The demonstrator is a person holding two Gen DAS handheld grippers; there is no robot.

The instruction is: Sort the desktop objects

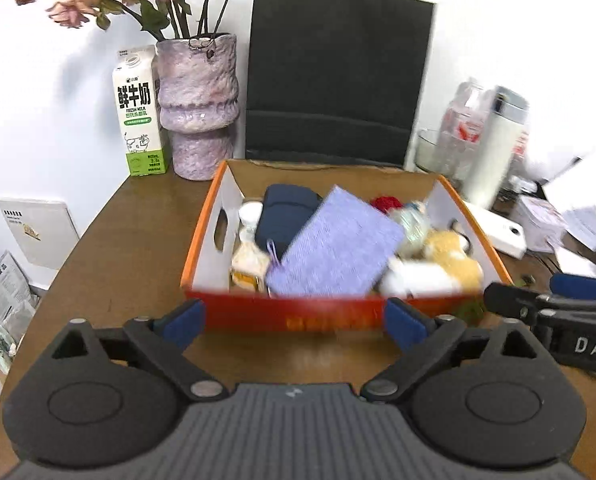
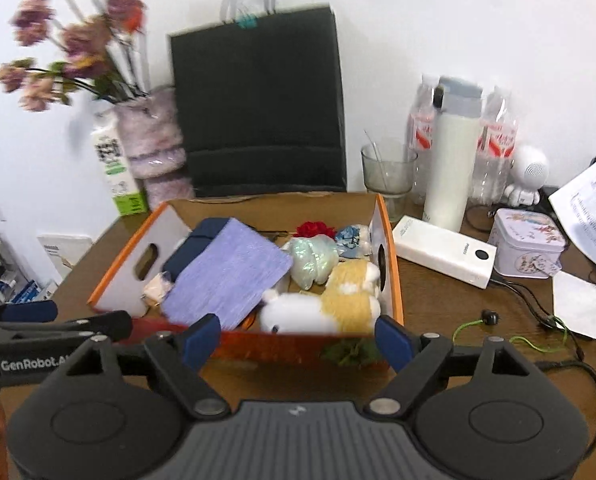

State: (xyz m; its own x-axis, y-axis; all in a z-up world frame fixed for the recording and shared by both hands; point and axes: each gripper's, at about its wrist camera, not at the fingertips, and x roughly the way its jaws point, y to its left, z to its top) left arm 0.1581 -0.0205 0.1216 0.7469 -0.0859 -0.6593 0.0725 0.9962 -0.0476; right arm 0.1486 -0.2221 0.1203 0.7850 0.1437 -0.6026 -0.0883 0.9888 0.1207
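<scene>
An orange cardboard box stands on the brown desk, filled with a purple notebook, a dark blue case, a white and yellow plush toy, a red flower and several small items. My left gripper is open just in front of the box's near wall, nothing between its blue pads. My right gripper is open too, in front of the same wall, empty. Each gripper shows at the edge of the other's view.
Behind the box stand a black paper bag, a purple vase with dried flowers, and a milk carton. To the right are a white bottle, a glass, a white power bank, a tin, papers and cables.
</scene>
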